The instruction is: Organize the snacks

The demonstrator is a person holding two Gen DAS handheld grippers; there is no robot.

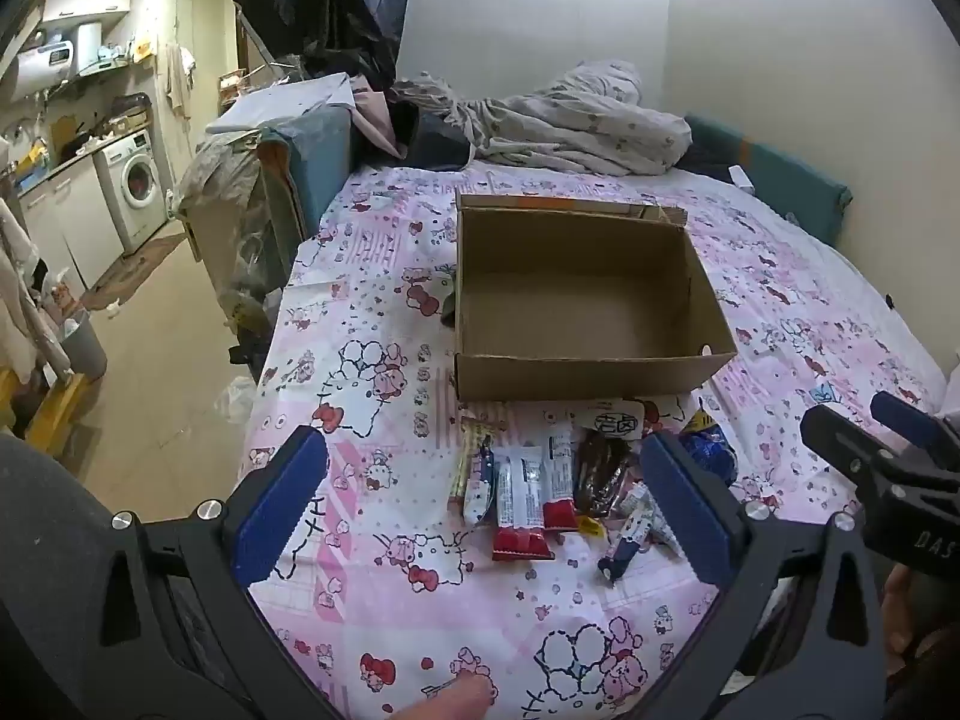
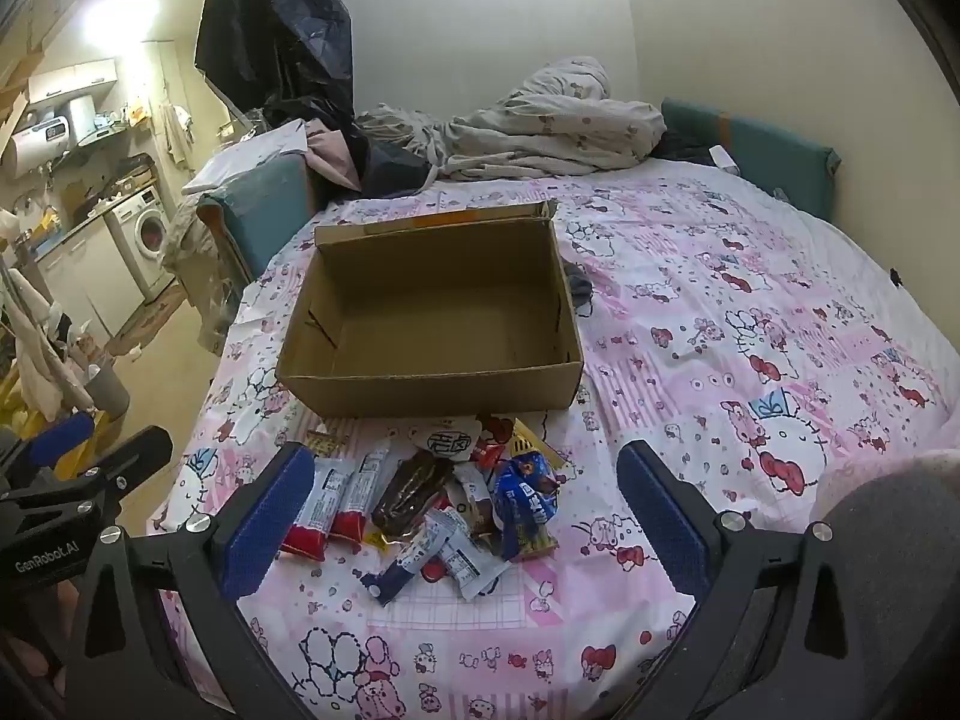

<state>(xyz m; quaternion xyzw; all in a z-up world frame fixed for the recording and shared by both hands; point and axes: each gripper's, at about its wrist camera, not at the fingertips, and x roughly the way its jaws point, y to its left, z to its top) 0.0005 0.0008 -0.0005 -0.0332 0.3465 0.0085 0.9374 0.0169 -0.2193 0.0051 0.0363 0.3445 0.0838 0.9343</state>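
You hold both tongs released, left gripper (image 1: 480, 504) and right gripper (image 2: 468, 516), empty above the snack pile (image 2: 432, 504) on the bedsheet (image 2: 750, 324), just before the empty cardboard box (image 2: 432, 306), likely their destination.

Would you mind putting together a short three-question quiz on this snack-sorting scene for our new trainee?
1. True or false: the cardboard box already holds some snacks.
2. Where does the pile of snacks lie relative to the box: A) inside it, B) on the bedsheet in front of its near wall, C) behind it by the rumpled blanket?
3. In what state are the jaws of the left gripper and the right gripper?

Key
1. False; the box is empty.
2. B.
3. Both stand wide open and hold nothing, with the snack pile in view between the fingers.
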